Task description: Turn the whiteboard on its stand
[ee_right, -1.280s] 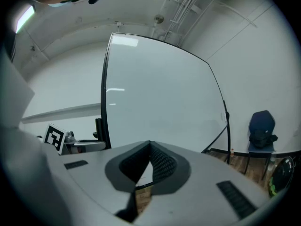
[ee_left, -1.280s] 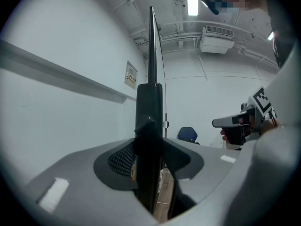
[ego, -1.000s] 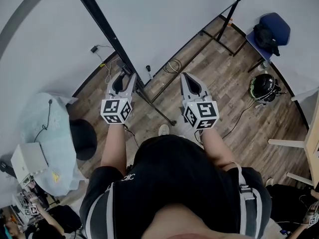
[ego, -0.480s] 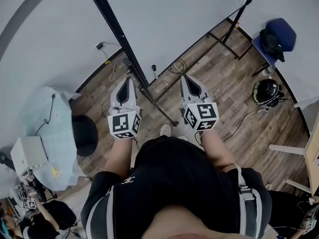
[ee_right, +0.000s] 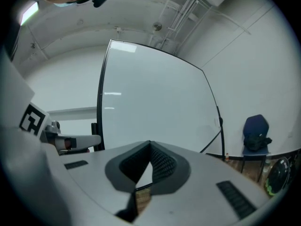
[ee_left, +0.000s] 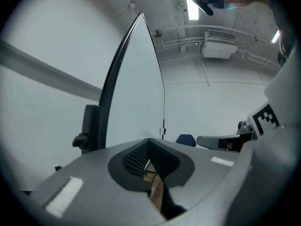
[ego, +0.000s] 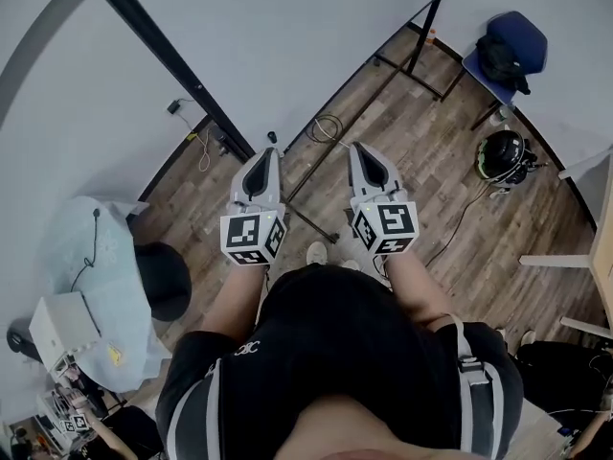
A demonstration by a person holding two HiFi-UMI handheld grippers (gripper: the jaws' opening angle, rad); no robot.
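The whiteboard fills the top of the head view, its black frame edge running down to the stand's foot. My left gripper is shut and empty, just right of that edge's lower end and not touching it. In the left gripper view the board appears almost edge-on above the left gripper, with the stand's clamp at left. My right gripper is also shut and empty, held level in front of the board, as the right gripper shows in its own view.
A blue chair with a black bag and a dark helmet stand at the right. A cloth-covered round table and a black stool are at the left. Cables lie on the wood floor under the board.
The left gripper, open at the board's black edge a second ago, has shut and moved right, off the edge. The edge now leans further left. The right gripper has barely shifted.
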